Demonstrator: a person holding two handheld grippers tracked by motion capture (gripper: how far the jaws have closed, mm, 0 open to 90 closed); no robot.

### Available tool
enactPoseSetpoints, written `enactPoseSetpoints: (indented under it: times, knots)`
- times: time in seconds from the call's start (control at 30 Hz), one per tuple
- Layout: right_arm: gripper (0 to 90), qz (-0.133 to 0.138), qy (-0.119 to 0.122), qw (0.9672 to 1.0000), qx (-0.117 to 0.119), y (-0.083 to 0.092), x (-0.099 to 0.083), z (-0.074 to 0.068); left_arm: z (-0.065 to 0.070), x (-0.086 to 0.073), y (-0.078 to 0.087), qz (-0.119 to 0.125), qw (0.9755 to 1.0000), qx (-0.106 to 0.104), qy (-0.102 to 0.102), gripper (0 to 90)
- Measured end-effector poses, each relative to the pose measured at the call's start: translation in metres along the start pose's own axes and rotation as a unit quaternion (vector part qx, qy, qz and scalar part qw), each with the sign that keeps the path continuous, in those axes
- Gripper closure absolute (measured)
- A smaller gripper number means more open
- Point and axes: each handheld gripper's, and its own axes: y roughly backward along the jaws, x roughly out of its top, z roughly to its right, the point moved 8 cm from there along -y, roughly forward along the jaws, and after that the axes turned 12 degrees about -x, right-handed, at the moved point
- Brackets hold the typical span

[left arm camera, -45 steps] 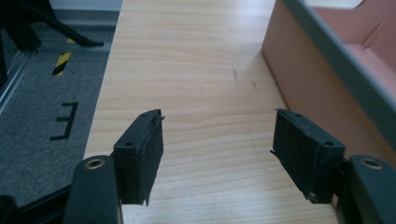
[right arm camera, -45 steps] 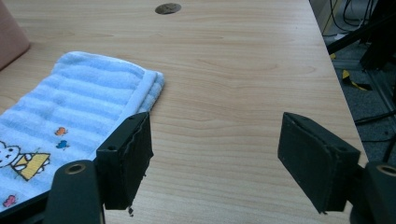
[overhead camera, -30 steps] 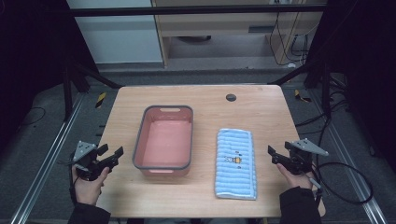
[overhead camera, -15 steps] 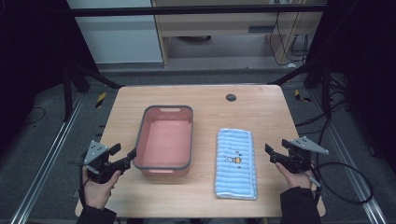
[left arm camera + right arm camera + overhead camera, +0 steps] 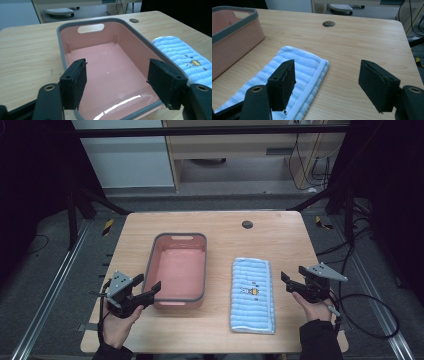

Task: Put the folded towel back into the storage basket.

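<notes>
Your left gripper (image 5: 146, 289) has slid in from the counter's edge to the pink bin's near corner, flat black fingers (image 5: 74, 82) spread wide, empty. That smooth, glossy plastic bin (image 5: 179, 270) with its grey rim sits mid-counter (image 5: 270, 227). At its three o'clock lies the ribbed blue-striped towel (image 5: 252, 295); your right gripper (image 5: 294, 282) gapes beside it.

We are holding our left gripper (image 5: 145, 287) low at the near left, jaws standing wide apart and gripping nothing. Our right gripper (image 5: 290, 282) is hovering at the near right, jaws likewise spread, pointing inward.
</notes>
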Motion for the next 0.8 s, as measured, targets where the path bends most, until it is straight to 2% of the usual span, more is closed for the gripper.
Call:
enactPoseSetpoints:
  times: [0.27, 0.43, 0.47, 0.5, 0.8]
  knots:
    - [28.4, 0.013, 0.001, 0.9999, 0.004, 0.001, 0.015, -0.002, 0.017, 0.005, -0.012, -0.002, 0.9998, -0.016, -0.006, 32.0]
    - [27.5, 0.016, 0.001, 0.9998, 0.009, 0.002, 0.024, -0.005, 0.036, 0.012, -0.027, -0.002, 0.9992, -0.037, -0.013, 32.3]
    - [27.1, 0.016, 0.001, 0.9998, 0.01, 0.002, 0.025, -0.006, 0.036, 0.012, -0.027, -0.002, 0.9992, -0.037, -0.013, 32.4]
    - [26.9, 0.015, 0.003, 0.9998, 0.009, 0.002, 0.026, -0.006, 0.044, 0.014, -0.031, -0.002, 0.9988, -0.045, -0.015, 32.5]
    - [27.2, 0.013, 0.007, 0.9998, 0.011, 0.001, 0.036, -0.01, 0.072, 0.02, -0.051, -0.009, 0.9972, -0.067, -0.032, 33.2]
